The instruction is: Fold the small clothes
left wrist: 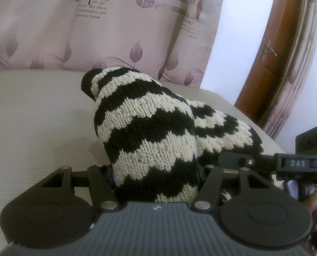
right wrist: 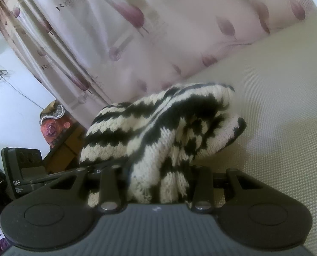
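Note:
A small black-and-cream zigzag knitted garment is bunched up over the beige mesh surface. My left gripper is shut on the near end of it; the knit fills the gap between the jaws and hides the fingertips. In the right wrist view the same knitted garment hangs in folds from my right gripper, which is shut on another part of it. The right gripper's body shows at the right edge of the left wrist view, close beside the left one.
A pink curtain with purple leaf prints hangs behind the beige surface. A brown wooden door stands at the right. In the right wrist view a cardboard box and patterned cloth lie at the left.

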The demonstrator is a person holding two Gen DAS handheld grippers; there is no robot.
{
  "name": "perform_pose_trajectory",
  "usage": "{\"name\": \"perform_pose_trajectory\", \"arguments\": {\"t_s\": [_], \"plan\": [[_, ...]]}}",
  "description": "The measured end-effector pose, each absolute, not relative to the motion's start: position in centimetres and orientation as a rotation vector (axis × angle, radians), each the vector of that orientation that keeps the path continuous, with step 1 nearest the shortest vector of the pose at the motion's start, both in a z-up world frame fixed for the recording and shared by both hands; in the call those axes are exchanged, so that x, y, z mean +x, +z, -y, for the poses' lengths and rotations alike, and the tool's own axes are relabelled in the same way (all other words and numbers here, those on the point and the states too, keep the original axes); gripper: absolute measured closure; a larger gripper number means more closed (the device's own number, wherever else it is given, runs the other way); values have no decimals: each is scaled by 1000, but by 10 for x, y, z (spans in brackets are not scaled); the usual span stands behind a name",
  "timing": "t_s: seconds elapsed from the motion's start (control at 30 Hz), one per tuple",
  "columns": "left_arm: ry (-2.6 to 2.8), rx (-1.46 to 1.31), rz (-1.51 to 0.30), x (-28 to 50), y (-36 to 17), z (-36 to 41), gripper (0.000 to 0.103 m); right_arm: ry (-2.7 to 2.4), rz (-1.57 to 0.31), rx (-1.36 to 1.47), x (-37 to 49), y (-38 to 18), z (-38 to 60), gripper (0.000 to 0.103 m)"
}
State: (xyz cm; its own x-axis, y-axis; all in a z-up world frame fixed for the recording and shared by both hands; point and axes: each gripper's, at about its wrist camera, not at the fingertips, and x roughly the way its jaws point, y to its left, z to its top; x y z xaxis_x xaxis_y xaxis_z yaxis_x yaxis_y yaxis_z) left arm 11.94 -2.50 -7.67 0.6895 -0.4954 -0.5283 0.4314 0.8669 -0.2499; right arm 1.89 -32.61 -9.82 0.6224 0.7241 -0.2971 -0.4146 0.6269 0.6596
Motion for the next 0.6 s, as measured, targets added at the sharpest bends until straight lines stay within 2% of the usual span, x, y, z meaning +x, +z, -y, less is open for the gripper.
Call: {"name": "perform_pose_trajectory", "arguments": {"t_s": [0.6], "plan": [[-500, -120, -623, 127, -86, 28, 42, 680, -593, 563, 24, -99, 317, 65]]}}
